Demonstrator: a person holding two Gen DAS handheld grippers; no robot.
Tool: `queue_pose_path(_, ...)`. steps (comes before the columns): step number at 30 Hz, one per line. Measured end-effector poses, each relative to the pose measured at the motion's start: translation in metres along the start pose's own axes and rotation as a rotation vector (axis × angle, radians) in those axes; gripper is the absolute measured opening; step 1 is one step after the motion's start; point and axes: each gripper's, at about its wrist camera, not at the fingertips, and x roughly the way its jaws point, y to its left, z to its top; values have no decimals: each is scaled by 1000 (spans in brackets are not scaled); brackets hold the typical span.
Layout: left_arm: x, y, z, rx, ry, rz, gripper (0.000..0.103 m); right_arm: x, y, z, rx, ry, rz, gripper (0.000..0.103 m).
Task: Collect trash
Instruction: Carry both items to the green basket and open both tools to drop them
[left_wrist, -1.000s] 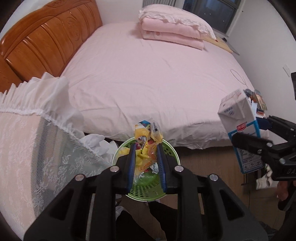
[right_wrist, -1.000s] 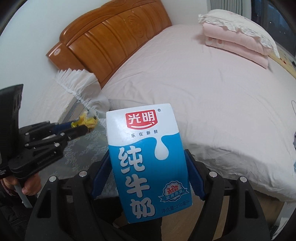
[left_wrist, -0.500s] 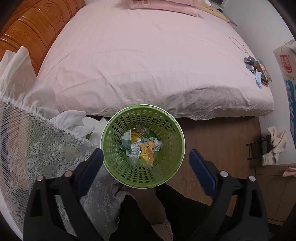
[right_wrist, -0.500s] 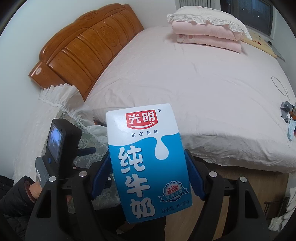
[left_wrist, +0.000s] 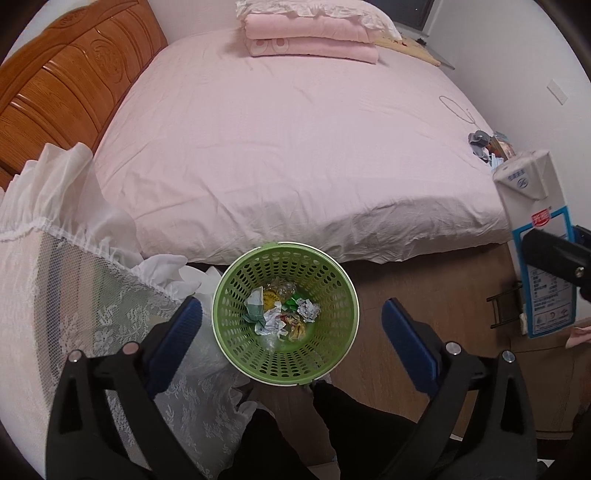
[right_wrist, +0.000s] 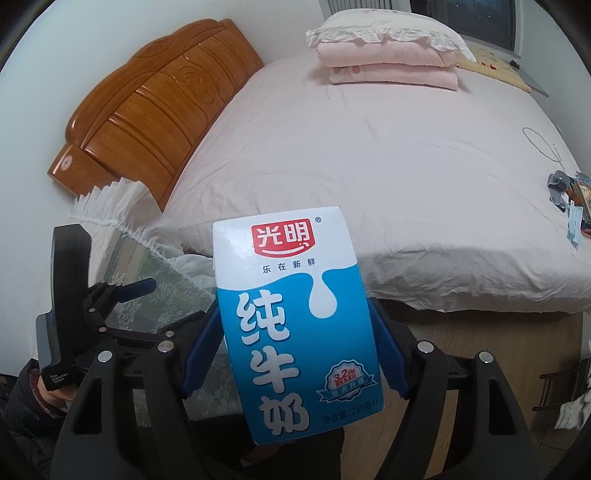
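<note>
Crumpled paper scraps and coloured wrappers (left_wrist: 282, 315) lay at the bottom of the round green perforated plastic basket (left_wrist: 332, 347), which stood on the wooden floor (left_wrist: 373, 354) just beside the edge of the bed covered in a pink sheet (left_wrist: 288, 140). Above the basket the left tool (left_wrist: 291, 321) hung with its blue-padded jaws spread wide and nothing between them, one pad to each side of the basket's rim. Off to the right of the basket, the right tool (right_wrist: 293, 347) clamped a blue and white rectangular milk carton (right_wrist: 295, 325) by its two sides, upright and slightly tilted, in the air. A white lace cloth (left_wrist: 110, 314) with a ruffled edge lay left of the basket and overlapped its rim in the left wrist view. Folded pink blankets (left_wrist: 314, 40) sat on the bed, well apart from the basket.
</note>
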Motion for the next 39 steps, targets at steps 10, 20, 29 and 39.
queue_pose_path(10, -91, 39, -11, -102, -167, 124, 95, 44, 22, 4, -79, 95, 31, 75)
queue_pose_path(20, -126, 84, -48, -318, -195, 250, 95, 102, 84, 4, -299, 230, 117, 75)
queue_pose_path(29, -126, 97, -73, -465, -185, 287, 95, 124, 113, -3, -445, 289, 124, 75)
queue_pose_path(39, -128, 90, -75, -478, -180, 336, 95, 178, 124, -23, -536, 326, 25, 76)
